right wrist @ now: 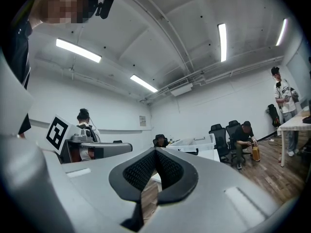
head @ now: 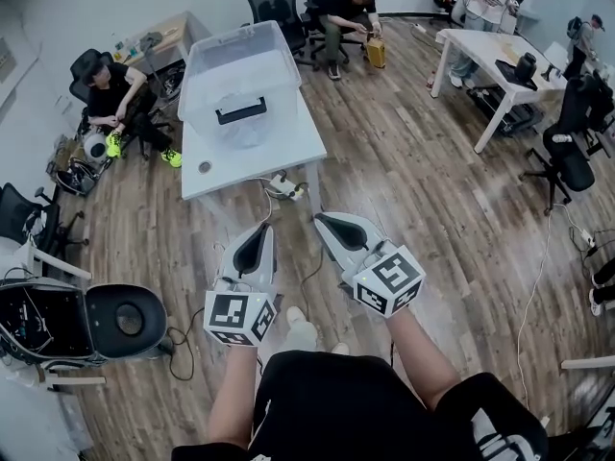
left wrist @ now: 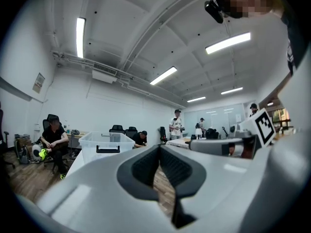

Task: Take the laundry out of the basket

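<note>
Well ahead of left gripper (head: pixel 261 229): basket (head: pixel 286 54)

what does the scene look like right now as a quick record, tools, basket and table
left tool: shut, nothing between its jaws, held level
right tool: shut, nothing between its jaws, held level
basket: clear bin with a black handle, on the table, ahead of both tools, untouched
basket contents: too unclear to tell
table: white, ahead of the person

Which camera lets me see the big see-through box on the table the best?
The head view: it looks down into the clear box from above. Both gripper views show only its side, small and far off.
</note>
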